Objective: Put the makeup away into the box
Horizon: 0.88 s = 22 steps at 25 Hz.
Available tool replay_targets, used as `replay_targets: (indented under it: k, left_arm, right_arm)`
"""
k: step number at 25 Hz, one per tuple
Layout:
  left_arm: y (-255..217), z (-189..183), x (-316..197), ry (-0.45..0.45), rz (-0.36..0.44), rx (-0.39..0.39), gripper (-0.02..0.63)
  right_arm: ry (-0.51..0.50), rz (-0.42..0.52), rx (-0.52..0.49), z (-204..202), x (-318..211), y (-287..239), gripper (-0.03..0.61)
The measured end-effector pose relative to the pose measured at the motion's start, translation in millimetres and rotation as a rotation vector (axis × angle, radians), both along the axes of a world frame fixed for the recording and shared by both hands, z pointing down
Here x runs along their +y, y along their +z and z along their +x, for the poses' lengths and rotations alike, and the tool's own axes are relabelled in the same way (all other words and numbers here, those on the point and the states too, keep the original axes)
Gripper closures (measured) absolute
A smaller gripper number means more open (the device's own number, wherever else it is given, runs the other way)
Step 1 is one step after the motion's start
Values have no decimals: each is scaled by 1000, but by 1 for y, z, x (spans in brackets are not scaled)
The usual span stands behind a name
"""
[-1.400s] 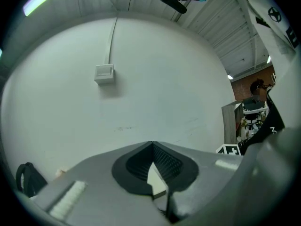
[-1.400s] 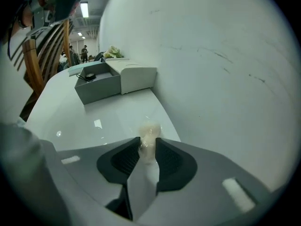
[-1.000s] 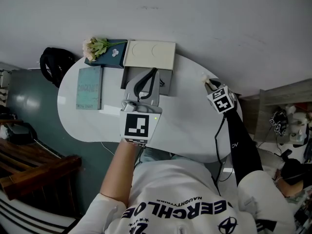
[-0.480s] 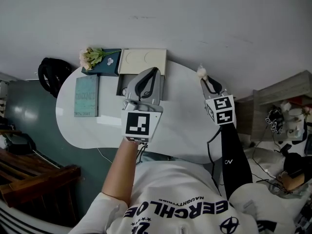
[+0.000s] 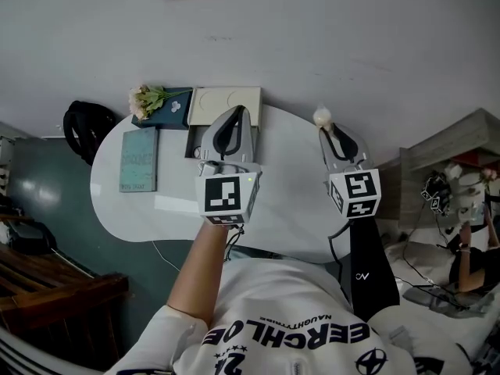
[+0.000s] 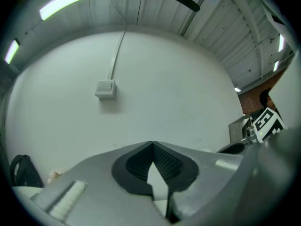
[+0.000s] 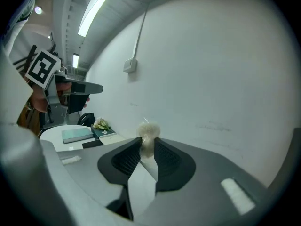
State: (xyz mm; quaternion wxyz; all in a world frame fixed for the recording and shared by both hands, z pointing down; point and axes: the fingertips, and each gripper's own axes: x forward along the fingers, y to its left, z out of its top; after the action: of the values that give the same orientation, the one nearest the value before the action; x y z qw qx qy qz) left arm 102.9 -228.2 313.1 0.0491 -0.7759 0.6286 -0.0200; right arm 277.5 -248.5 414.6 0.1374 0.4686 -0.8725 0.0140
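Holding a puff (image 7: 149,131) over the desk (image 5: 289,201), right of the box (image 5: 221,102).
My right gripper (image 5: 334,137) clenches the pale, fluffy puff; my left gripper (image 5: 237,117), closed and empty, hangs across the open box, beside a teal book (image 5: 138,158) and flowers (image 5: 148,98).

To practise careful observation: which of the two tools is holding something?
The right tool: it clamps a fluffy puff, while the left tool is shut on nothing.

a white oval surface (image 5: 152,208) stands against the wall. along its far edge lie a dark blue book (image 5: 178,108) bearing a small flower bunch (image 5: 147,98) and the open box (image 5: 226,105), its cream lid back. a teal book (image 5: 139,159) lies just in front of the blue one.
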Motion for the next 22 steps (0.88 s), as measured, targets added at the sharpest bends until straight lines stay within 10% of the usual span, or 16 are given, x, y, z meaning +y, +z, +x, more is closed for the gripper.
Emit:
replay_targets:
  k: [22]
  left_arm:
    - [8, -2, 25, 24, -20, -21, 614]
  right_arm:
    - [41, 123, -158, -4, 36, -41, 474]
